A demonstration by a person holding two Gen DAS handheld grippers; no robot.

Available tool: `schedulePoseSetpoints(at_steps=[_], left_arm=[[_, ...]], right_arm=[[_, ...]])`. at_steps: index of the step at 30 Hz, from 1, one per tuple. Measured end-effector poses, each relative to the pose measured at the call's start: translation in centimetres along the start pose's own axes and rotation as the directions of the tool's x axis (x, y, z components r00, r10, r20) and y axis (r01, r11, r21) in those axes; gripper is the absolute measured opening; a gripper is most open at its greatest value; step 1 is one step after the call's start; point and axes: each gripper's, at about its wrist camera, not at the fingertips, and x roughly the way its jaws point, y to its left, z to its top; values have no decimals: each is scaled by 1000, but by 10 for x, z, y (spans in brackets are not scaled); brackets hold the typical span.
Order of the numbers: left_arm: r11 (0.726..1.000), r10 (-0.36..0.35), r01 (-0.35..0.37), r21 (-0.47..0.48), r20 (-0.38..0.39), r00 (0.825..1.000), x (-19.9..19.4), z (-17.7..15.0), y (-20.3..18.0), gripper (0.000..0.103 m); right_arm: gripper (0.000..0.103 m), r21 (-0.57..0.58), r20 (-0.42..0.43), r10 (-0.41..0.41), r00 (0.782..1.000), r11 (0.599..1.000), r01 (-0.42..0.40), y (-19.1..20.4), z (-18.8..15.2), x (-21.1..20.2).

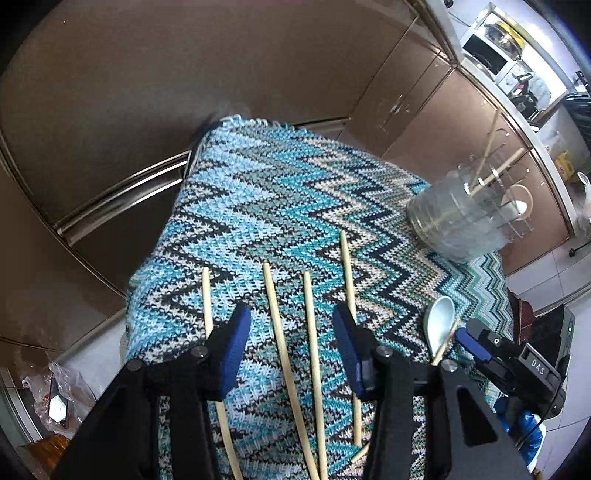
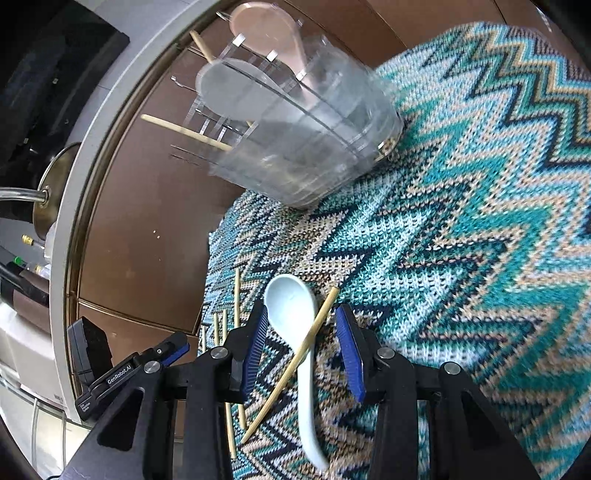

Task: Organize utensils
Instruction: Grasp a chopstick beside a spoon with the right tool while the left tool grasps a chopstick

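A zigzag knitted cloth (image 1: 258, 206) covers the table. Several wooden chopsticks (image 1: 310, 317) lie on it side by side. My left gripper (image 1: 291, 332) hangs open over them, with two chopsticks between its blue pads and one outside each pad. No pad presses on a chopstick. A white spoon (image 2: 291, 310) lies on the cloth with one chopstick (image 2: 314, 332) across its handle. My right gripper (image 2: 301, 332) is open astride the spoon's bowl and grips nothing. A clear holder (image 2: 303, 129) stands beyond, holding a pink spoon (image 2: 258, 26), a pale spoon and two chopsticks.
Brown cabinet fronts (image 1: 147, 92) stand close behind the table, and the cloth's edge (image 2: 218, 258) drops off toward them. A microwave (image 1: 484, 51) sits on the counter at the far right. A plastic bag (image 1: 55, 391) lies on the floor at lower left.
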Motion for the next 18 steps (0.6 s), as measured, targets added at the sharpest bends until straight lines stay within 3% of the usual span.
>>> schedulePoseSetpoints(at_steps=[10, 14, 18], left_arm=[[999, 19, -20, -27, -42, 999, 19, 6, 6, 40], [999, 21, -23, -28, -61, 998, 24, 6, 6, 36], [998, 40, -44, -39, -87, 995, 33, 6, 7, 31]], right_arm=[[36, 9, -6, 69, 998, 998, -69, -6, 8, 25], [13, -21, -5, 89, 996, 996, -89, -5, 8, 23], [10, -55, 6, 98, 995, 994, -98, -2, 5, 18]])
